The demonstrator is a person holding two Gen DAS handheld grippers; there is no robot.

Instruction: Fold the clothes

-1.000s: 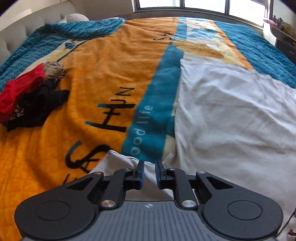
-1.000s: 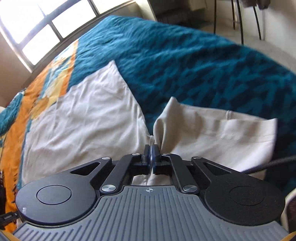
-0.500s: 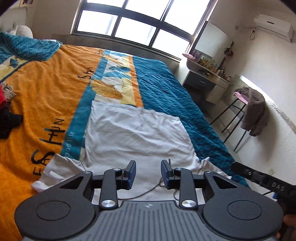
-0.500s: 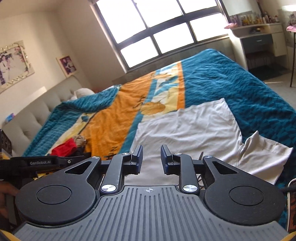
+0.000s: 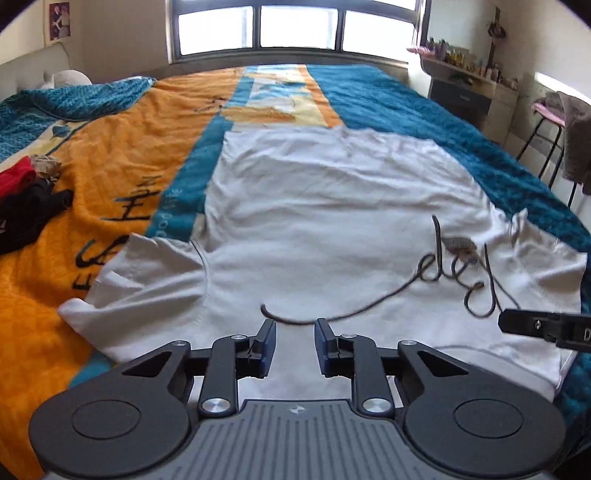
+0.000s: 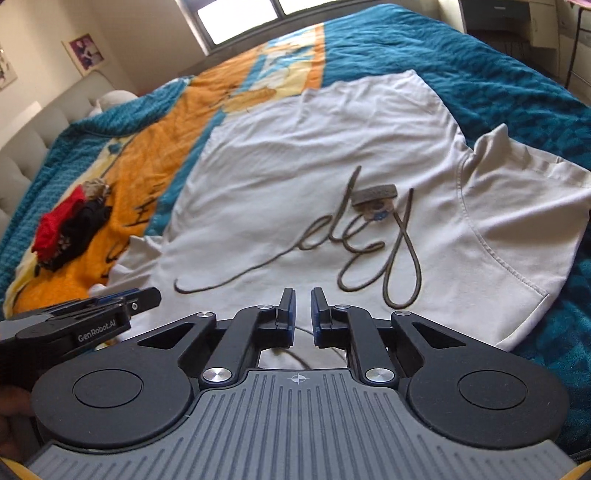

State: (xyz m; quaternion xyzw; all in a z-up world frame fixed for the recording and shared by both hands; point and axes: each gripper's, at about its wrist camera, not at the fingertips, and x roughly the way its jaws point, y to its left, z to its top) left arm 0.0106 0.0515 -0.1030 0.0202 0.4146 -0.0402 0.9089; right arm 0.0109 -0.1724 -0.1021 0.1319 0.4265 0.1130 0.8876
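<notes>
Hovering over the near edge of the white shirt (image 5: pixel 332 206) spread flat on the bed (image 5: pixel 122 122), left gripper (image 5: pixel 294 343) and right gripper (image 6: pixel 302 312) both empty, jaws narrowing on nothing. Probably between folds; next, pinching the near corners and carrying them toward the far hem.

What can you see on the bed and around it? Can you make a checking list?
Surface: bed blanket, orange and teal.
Job's things: white T-shirt spread flat, script print up.
Clutter: red and black clothes pile at the blanket's side.
Grippers: left gripper and right gripper both closing, nothing between the jaws, over the shirt's near edge.
Cables: nothing seen.
Surroundings: window, dresser, clothes on a chair.
</notes>
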